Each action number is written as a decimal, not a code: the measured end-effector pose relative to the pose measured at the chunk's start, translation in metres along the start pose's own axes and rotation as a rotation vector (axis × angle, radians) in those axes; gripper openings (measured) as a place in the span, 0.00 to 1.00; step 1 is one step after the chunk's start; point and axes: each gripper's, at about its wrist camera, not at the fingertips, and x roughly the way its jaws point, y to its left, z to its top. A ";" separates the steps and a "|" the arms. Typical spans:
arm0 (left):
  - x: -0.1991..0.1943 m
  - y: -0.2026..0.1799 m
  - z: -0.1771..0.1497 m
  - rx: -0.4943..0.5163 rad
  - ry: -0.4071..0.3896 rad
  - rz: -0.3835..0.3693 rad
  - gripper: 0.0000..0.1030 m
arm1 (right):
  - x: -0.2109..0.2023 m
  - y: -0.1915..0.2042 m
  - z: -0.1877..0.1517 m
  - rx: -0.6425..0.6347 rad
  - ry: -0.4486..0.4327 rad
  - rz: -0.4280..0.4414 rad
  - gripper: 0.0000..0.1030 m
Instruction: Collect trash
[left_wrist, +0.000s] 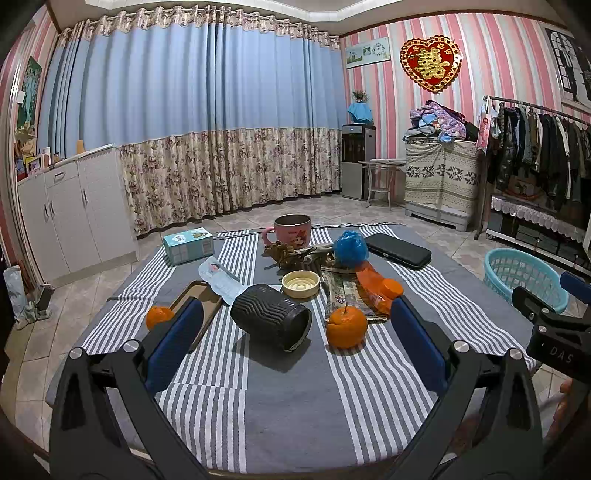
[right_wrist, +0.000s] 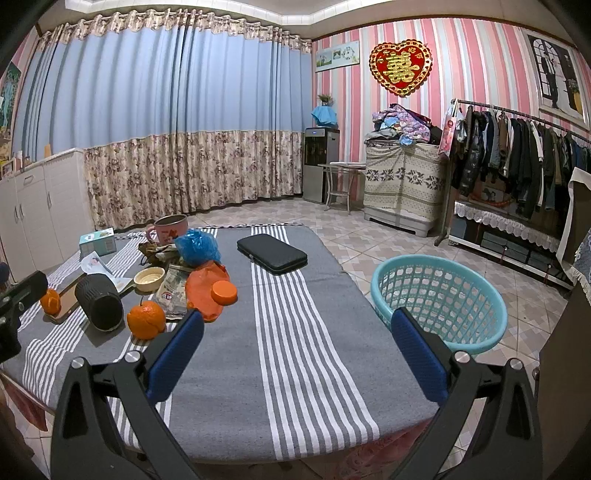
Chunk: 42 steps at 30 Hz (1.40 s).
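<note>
Both idle: left gripper and right gripper spread wide, empty. Crumpled blue bag mid-table toward far edge, beside orange wrapper. Probably light, soft, crushable; pinch bunched top

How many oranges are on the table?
2. One orange sits at the near edge of the wrapper pile, right of the black cup. The other orange lies left of the cup, beside the tray.

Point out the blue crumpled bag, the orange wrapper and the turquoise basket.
blue crumpled bag (left_wrist: 350, 248): left wrist view, middle of the crumpled bundle.
orange wrapper (right_wrist: 202, 291): right wrist view, flat part left of its round cap.
turquoise basket (right_wrist: 384, 266): right wrist view, near-left rim.
</note>
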 end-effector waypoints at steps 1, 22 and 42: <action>0.000 0.000 0.000 0.001 -0.001 0.000 0.95 | 0.000 0.000 0.000 0.001 0.000 0.000 0.96; 0.002 0.011 -0.001 -0.013 -0.004 0.000 0.95 | -0.002 -0.009 -0.002 0.003 0.004 -0.008 0.96; 0.007 0.021 -0.001 -0.022 -0.003 0.019 0.95 | 0.000 -0.012 -0.002 0.004 0.007 -0.011 0.96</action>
